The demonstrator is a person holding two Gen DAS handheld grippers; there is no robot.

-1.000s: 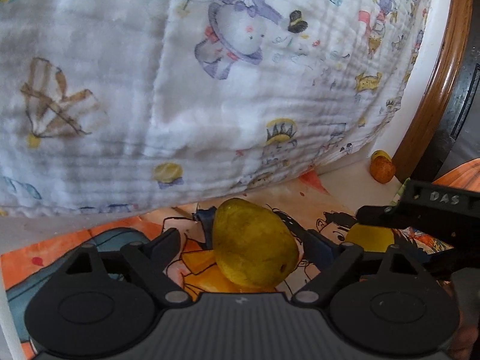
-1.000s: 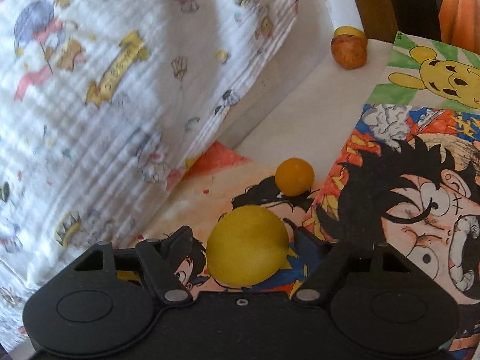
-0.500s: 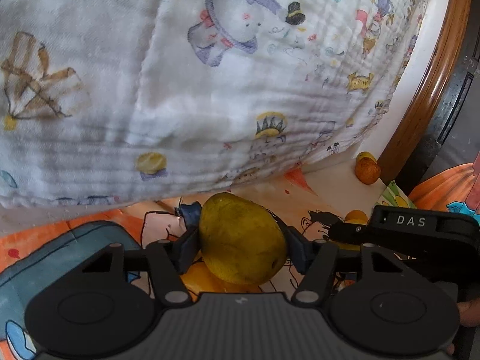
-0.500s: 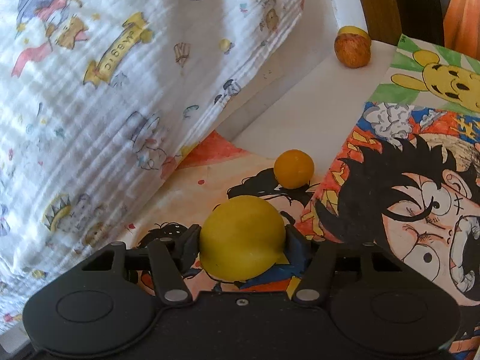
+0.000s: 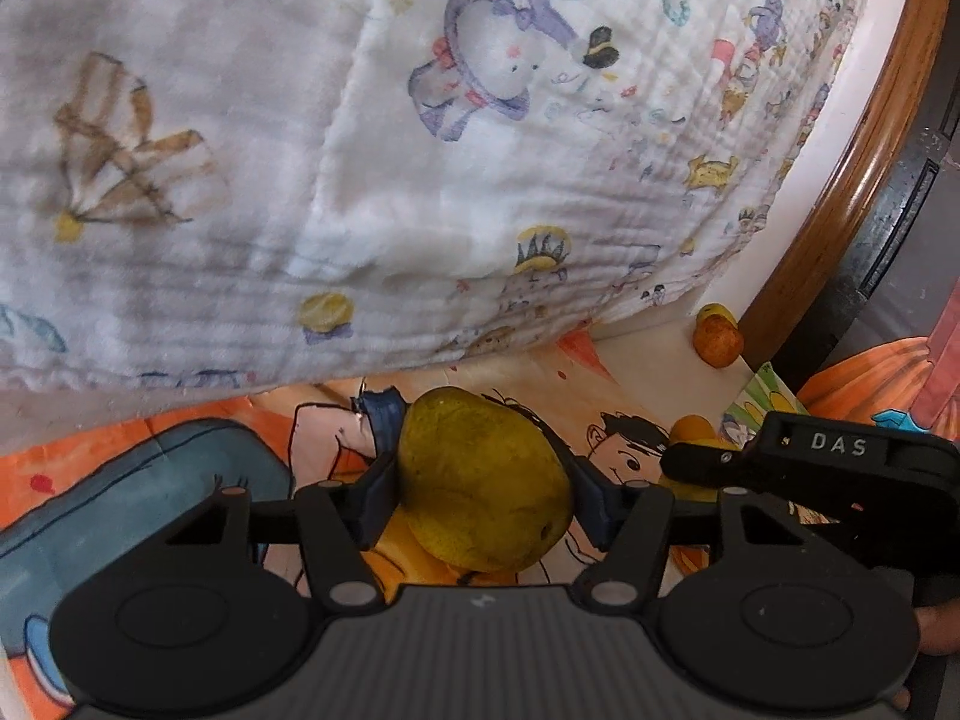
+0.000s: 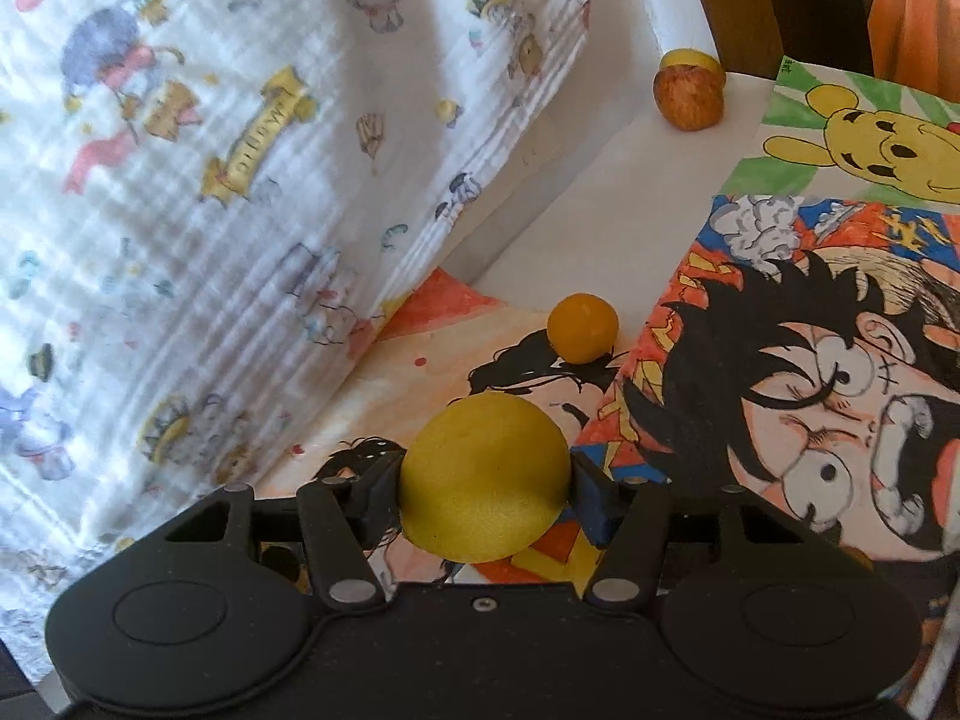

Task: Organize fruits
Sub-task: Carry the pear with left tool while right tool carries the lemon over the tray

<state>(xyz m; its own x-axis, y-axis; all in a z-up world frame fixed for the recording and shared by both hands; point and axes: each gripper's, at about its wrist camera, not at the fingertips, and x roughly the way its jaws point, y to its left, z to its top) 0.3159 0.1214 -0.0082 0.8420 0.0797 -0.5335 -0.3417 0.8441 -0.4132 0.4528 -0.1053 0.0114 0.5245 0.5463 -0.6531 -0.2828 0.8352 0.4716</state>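
**Two fruits gripped beside the printed cloth**

Landmark: crinkled white cloth (image 5: 420,150) with cartoon prints, draped along the table's far side. Bare white tabletop (image 6: 630,192) runs along its hem to a curved wooden rim (image 5: 840,210). Below the hem, the left gripper (image 5: 483,480) pinches a mottled yellow-green pear (image 5: 480,480); the right gripper (image 6: 483,480) pinches a smooth, round yellow fruit (image 6: 483,474). Beyond, an orange (image 6: 582,327) sits on glossy cartoon drawings (image 6: 810,360); an apple (image 6: 687,93) lies near the rim.

The left gripper's body (image 5: 480,648) is covering the underside of the greenish-yellow mango (image 5: 483,480). The red apple (image 6: 688,97) is hiding most of a yellow fruit (image 6: 690,56) behind it (kind unclear). The printed cloth (image 6: 210,180) is running off-frame.
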